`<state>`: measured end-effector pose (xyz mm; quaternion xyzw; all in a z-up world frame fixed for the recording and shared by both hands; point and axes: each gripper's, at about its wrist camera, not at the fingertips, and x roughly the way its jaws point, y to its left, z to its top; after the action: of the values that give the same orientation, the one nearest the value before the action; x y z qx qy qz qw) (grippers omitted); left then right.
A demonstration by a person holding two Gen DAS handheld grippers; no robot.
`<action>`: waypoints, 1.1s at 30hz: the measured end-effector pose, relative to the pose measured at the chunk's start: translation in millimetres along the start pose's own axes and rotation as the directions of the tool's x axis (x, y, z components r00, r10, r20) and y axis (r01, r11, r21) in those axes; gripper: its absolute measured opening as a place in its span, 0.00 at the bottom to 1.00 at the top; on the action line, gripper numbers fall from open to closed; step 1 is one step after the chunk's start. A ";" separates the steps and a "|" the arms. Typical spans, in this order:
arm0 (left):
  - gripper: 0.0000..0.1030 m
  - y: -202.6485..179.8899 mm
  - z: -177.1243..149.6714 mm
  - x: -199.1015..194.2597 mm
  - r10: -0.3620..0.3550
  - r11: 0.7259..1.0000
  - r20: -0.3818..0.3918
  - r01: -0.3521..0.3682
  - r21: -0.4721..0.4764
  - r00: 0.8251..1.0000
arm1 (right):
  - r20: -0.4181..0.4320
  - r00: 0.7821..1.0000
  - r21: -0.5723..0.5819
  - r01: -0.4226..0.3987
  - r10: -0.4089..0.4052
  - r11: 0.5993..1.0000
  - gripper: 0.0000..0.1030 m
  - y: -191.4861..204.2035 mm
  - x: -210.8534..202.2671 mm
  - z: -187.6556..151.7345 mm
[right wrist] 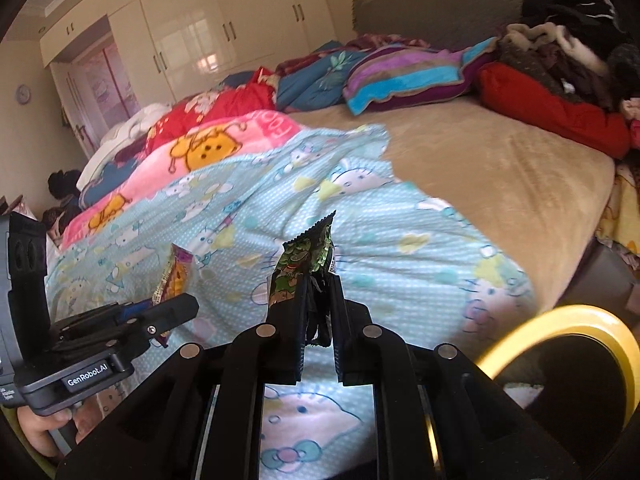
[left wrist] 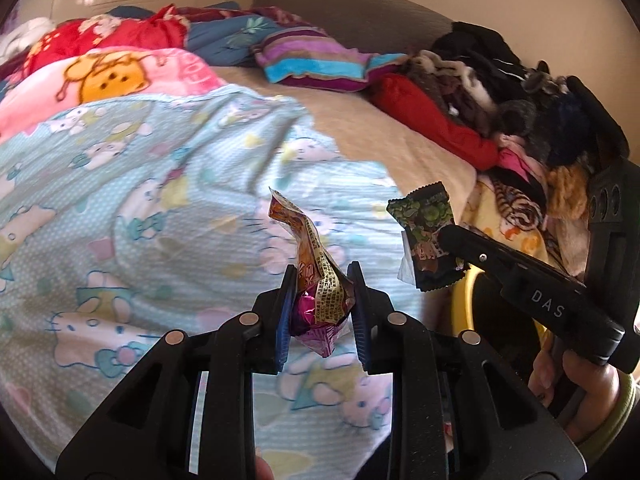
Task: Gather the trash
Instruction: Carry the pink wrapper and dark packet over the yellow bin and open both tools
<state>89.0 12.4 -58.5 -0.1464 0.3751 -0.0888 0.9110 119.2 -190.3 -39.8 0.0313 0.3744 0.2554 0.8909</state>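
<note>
Left tool (left wrist: 321, 276): fingers drawn close, clamped on a crumpled wrapper (left wrist: 320, 280), tilted downward. Right tool (right wrist: 320, 280): fingers drawn close, clamped on a green wrapper (right wrist: 302, 270), tilted downward. A hand (left wrist: 576, 384) grips the right handle.

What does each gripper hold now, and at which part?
Left gripper pinches the orange-purple wrapper at its lower half. Right gripper pinches the green wrapper at its lower part.

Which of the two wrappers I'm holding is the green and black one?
The green and black wrapper is in the right gripper; the left gripper holds an orange and purple wrapper.
</note>
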 end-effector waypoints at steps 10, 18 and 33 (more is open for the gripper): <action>0.18 -47.8 -4.3 3.6 -0.068 0.995 -0.007 0.068 0.074 0.998 | 0.047 0.997 0.054 0.061 -0.064 0.997 0.11 -34.7 -42.3 -11.3; 0.18 -80.5 -9.4 7.0 -0.106 0.985 -0.021 0.108 0.134 0.994 | 0.067 0.992 0.101 0.104 -0.111 0.989 0.11 -61.8 -69.9 -23.7; 0.18 -141.3 -28.9 16.4 -0.173 0.947 -0.082 0.188 0.259 0.982 | 0.086 0.974 0.182 0.192 -0.210 0.964 0.11 -112.9 -112.9 -46.2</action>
<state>72.6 -130.9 -41.7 -0.0542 0.3713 -0.2254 0.8991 69.9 -348.5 -27.3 0.0834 0.3490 0.1284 0.9246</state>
